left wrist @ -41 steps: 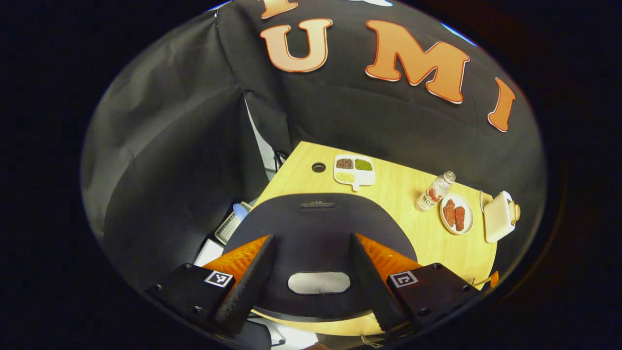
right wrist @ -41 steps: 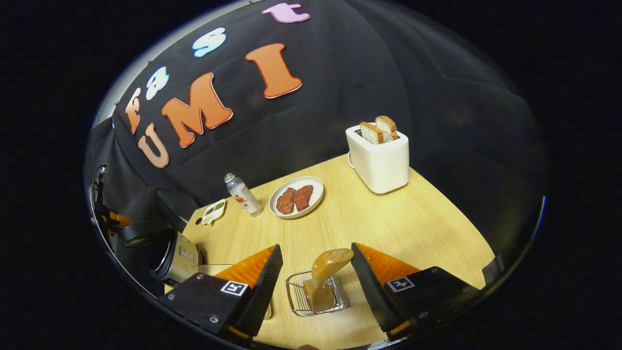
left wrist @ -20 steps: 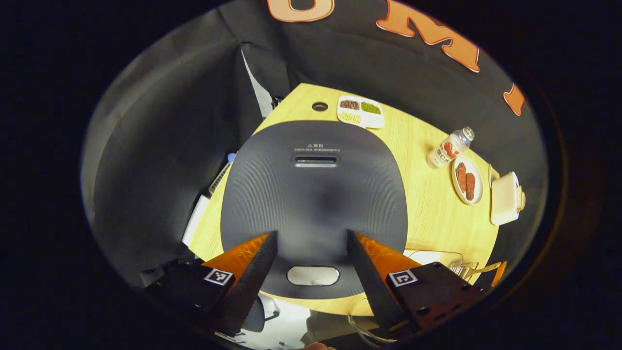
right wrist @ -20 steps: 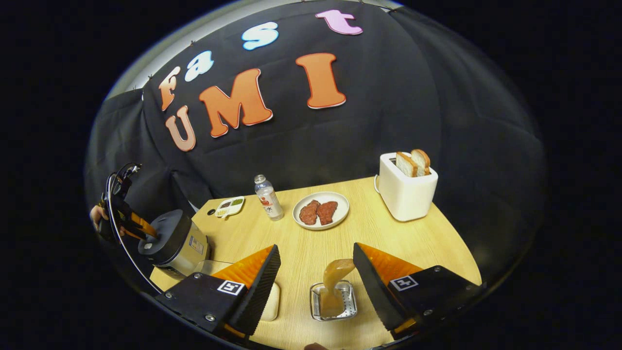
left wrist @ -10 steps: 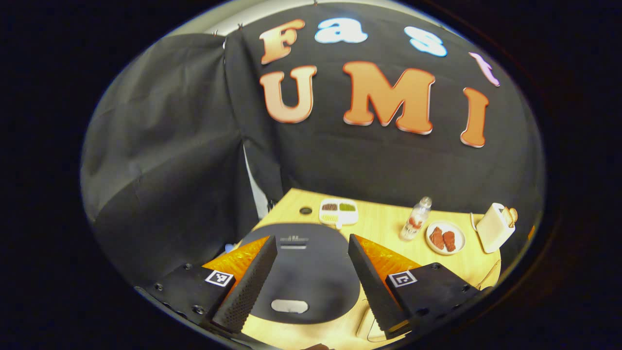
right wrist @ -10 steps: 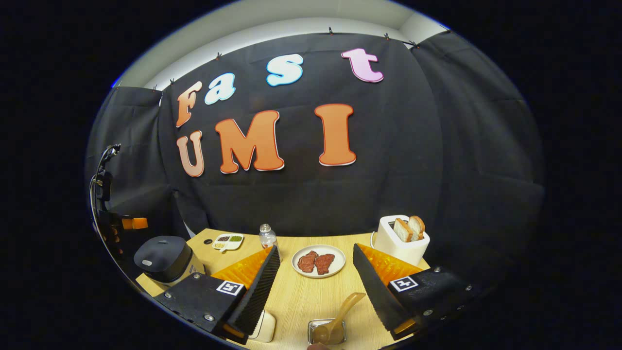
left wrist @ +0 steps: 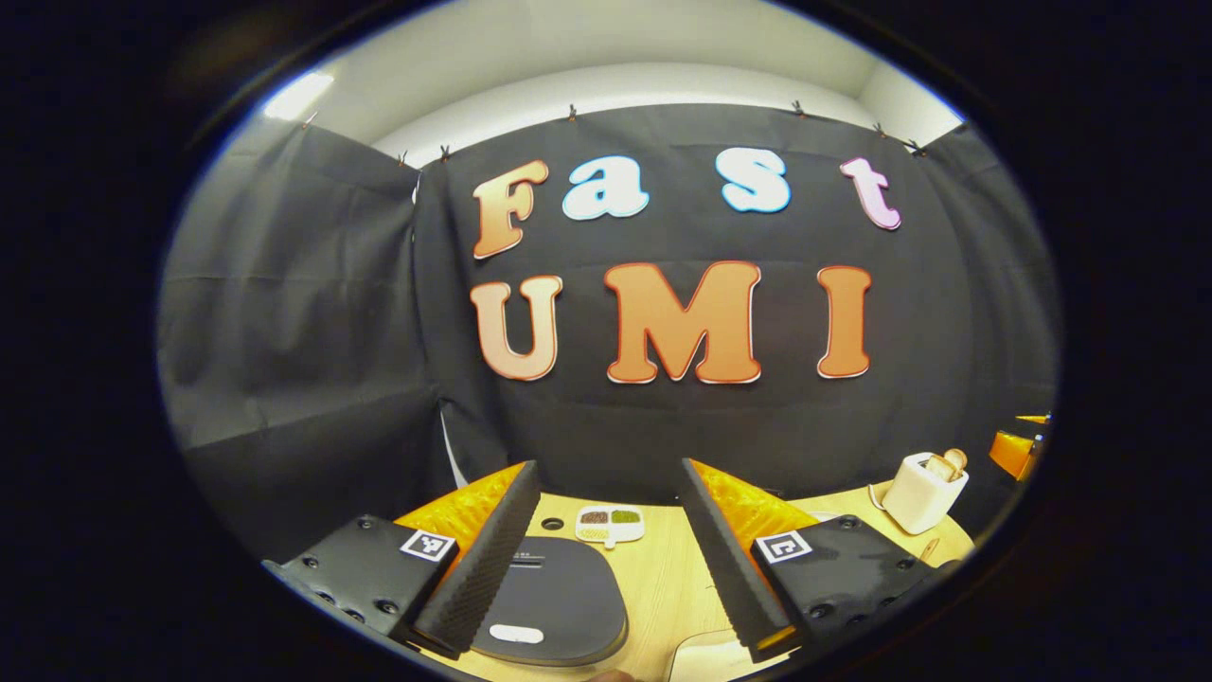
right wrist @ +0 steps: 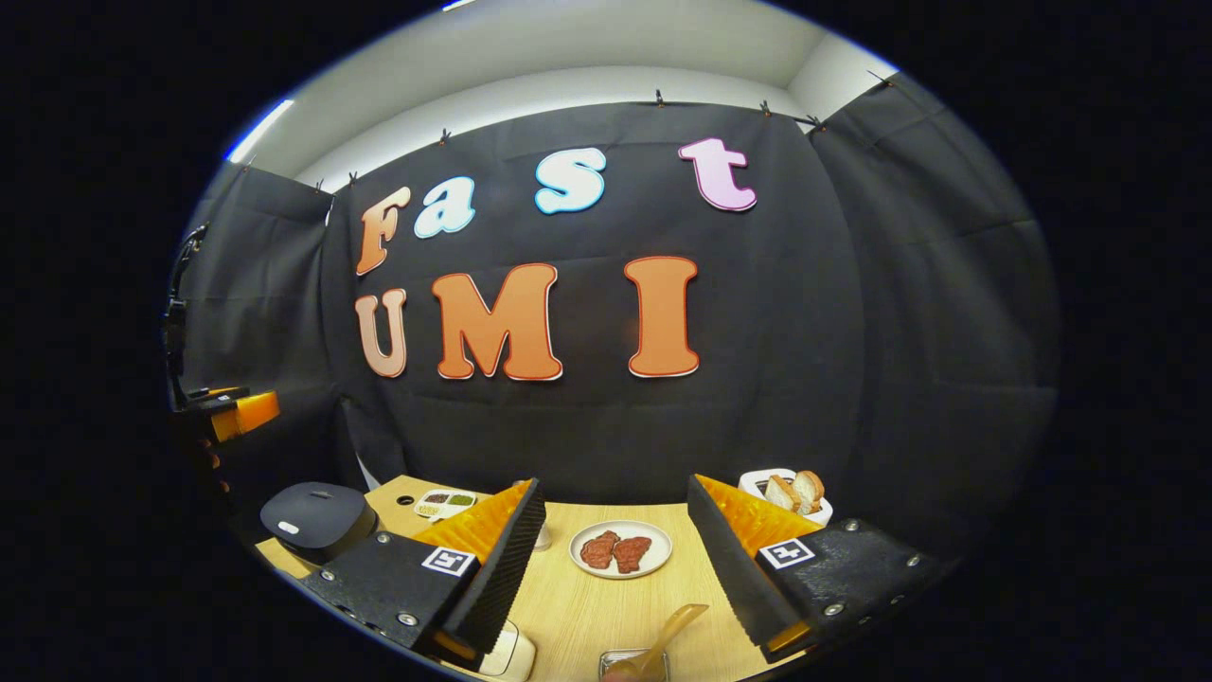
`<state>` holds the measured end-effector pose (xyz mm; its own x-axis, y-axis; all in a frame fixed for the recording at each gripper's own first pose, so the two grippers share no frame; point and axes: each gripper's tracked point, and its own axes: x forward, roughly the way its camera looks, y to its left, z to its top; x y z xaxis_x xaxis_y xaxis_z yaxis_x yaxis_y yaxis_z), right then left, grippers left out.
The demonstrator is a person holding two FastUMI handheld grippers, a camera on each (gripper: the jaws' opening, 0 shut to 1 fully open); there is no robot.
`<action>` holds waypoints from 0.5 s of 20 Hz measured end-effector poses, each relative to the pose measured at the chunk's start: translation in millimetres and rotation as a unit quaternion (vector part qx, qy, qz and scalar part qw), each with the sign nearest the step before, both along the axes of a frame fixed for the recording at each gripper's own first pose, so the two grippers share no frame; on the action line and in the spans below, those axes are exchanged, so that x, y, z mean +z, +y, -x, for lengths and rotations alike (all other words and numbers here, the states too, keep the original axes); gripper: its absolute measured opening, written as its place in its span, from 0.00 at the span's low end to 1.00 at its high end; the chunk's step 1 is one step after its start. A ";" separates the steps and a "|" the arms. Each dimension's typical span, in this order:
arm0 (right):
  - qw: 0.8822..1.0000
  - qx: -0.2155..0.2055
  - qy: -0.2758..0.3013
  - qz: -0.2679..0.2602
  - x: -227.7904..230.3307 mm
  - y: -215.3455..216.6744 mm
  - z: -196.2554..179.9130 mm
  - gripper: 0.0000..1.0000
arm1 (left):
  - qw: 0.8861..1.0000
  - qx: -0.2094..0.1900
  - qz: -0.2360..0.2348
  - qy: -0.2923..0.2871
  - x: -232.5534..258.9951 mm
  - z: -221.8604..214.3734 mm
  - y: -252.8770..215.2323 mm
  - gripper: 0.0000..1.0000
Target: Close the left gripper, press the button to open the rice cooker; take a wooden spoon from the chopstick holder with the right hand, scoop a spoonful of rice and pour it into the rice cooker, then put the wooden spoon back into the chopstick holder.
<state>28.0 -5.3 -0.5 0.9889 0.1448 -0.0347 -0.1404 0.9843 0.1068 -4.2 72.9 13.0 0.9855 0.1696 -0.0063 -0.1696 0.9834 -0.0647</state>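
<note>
Rice cooker (left wrist: 554,601) sat on desk (left wrist: 663,587), lid shut, below left tool (left wrist: 606,559), which had lifted away from it, fingers apart. Right tool (right wrist: 615,568), fingers apart, had risen above wooden spoon (right wrist: 663,635) in chopstick holder (right wrist: 632,663). Button press looked undone.

place: staged kitchen booth | walls: black cloth clipped up under a white ceiling | my tabletop (right wrist: 606,606): pale wood | props I saw: rice cooker (right wrist: 317,519), toaster (left wrist: 923,492) with bread, plate of meat (right wrist: 620,548)
</note>
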 end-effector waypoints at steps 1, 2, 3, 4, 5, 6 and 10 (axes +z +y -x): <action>1.000 -0.006 -0.005 -0.002 3.3 -4.1 -0.3 0.94 | 1.000 -0.002 -0.004 -0.007 3.4 0.7 -4.3 1.00; 1.000 -0.011 -0.011 -0.005 5.7 -8.1 -0.2 0.94 | 1.000 -0.006 -0.007 -0.016 6.9 1.9 -10.7 1.00; 1.000 -0.016 -0.019 -0.005 9.0 -11.6 0.5 0.94 | 1.000 -0.016 -0.009 -0.024 8.7 3.0 -20.7 1.00; 0.999 -0.019 -0.027 -0.003 11.0 -14.5 1.4 0.94 | 0.999 -0.023 -0.015 -0.030 9.1 5.1 -28.7 1.00; 0.999 -0.022 -0.034 0.002 13.1 -17.3 2.4 0.94 | 0.999 -0.029 -0.017 -0.034 8.7 5.4 -34.6 0.99; 0.999 -0.026 -0.041 0.006 14.8 -20.6 3.8 0.93 | 0.999 -0.034 -0.019 -0.033 6.9 6.7 -40.9 0.99; 0.998 -0.031 -0.055 0.009 18.8 -25.3 7.9 0.94 | 0.997 -0.045 -0.037 -0.045 9.9 11.6 -59.7 0.99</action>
<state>20.1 -30.6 18.3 0.9938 0.0837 0.0731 -0.0893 0.9930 0.0768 -15.8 13.2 22.9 0.9927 0.0773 0.0923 -0.0774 0.9970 -0.0025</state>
